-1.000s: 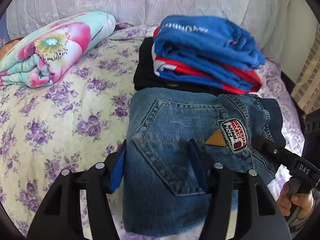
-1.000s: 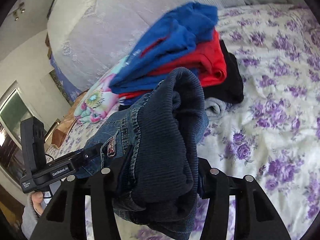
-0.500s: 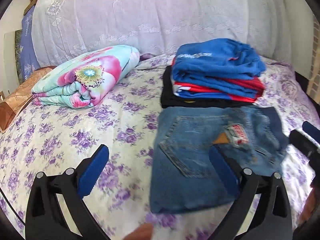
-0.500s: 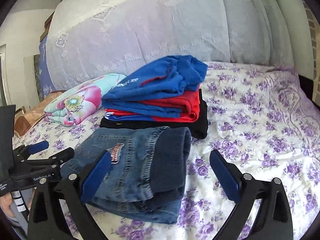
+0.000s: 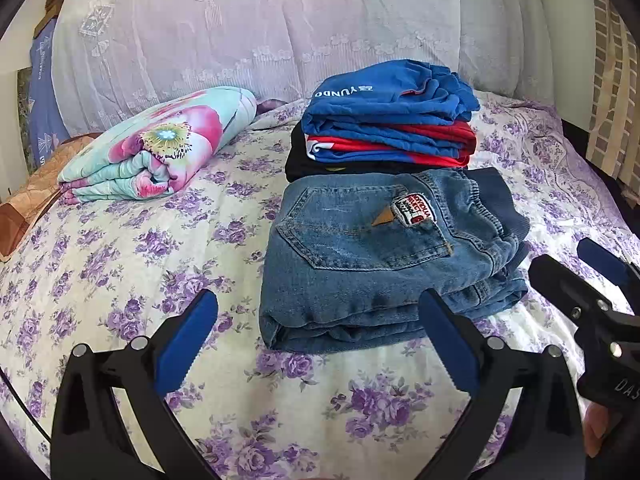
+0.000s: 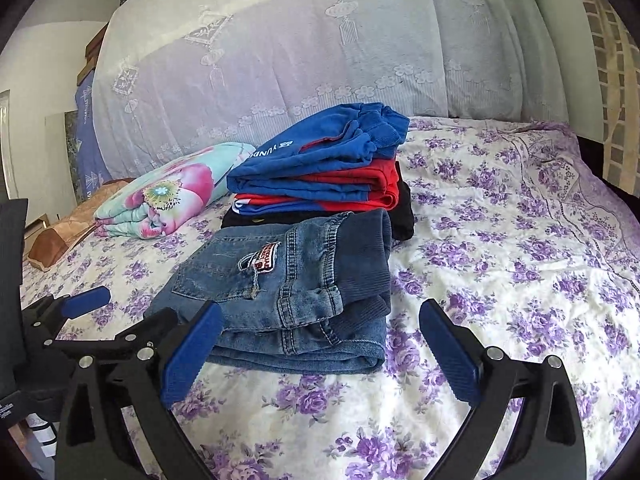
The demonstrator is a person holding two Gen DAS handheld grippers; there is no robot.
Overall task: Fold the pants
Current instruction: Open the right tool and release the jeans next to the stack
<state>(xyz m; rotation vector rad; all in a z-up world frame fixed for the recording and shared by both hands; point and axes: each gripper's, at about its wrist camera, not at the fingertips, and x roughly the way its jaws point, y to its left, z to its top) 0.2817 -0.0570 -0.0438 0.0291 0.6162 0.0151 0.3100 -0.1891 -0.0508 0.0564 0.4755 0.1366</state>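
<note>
Both grippers, left gripper (image 5: 316, 344) and right gripper (image 6: 320, 354), stand with fingers spread wide and empty, clear of the folded denim pants (image 5: 384, 256) lying on the floral bedsheet (image 5: 120, 248) directly against the stack of folded garments (image 5: 388, 128). Folding appears complete, though the bundle's underside is hidden. Risk: the thick ribbed waistband (image 6: 368, 256) may spring the upper layers open, or a finger could snag the near edge and drag the fold apart.

I'm working in a home bedroom: a bed (image 5: 132, 248) with a purple-flowered sheet fills the scene. At the far side, a lace-covered headboard (image 5: 256, 32) rises. On the far left lies a rolled floral quilt (image 5: 160, 148); a stack of folded clothes (image 5: 388, 128) sits mid-bed.
</note>
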